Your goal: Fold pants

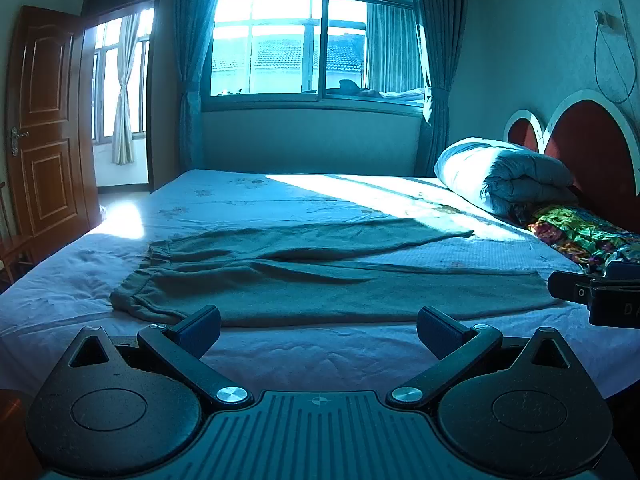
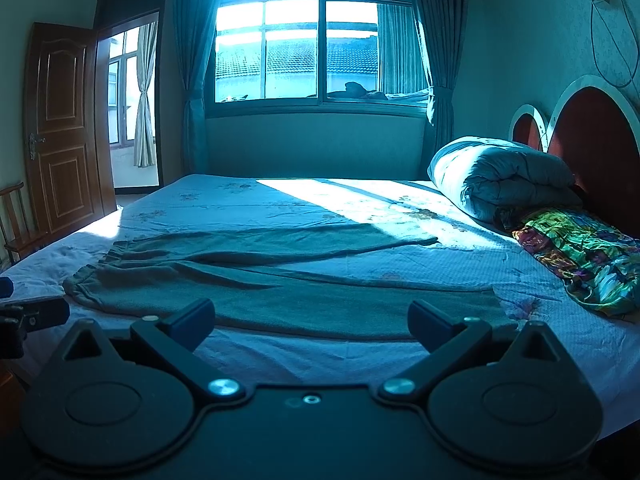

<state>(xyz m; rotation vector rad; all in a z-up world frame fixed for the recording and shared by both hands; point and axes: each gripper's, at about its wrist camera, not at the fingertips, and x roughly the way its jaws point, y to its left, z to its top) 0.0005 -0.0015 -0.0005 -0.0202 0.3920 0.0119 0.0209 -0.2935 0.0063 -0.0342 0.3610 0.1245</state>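
Left wrist view first: we see our left gripper (image 1: pixel 319 326) with its fingers spread wide, pinching nothing, hovering over the near edge of the bed (image 1: pixel 280 356). Just beyond the fingertips, the pants (image 1: pixel 320 280) lie flat across the sheet, waistband to the left and both legs running to the right, the far leg angled away from the near one. Part of our right gripper (image 1: pixel 592 294) shows at the right edge; from here we cannot tell how its fingers stand. A rolled quilt (image 1: pixel 504 178) and a colourful cloth (image 1: pixel 580 236) sit by the headboard.

Right wrist view: our right gripper (image 2: pixel 311 320) is likewise spread and holds nothing, near the hem end of the pants (image 2: pixel 280 284). A piece of the left gripper (image 2: pixel 34 316) shows at the left edge. Behind the bed we see the window (image 2: pixel 316 32) and an open door (image 2: pixel 64 120).
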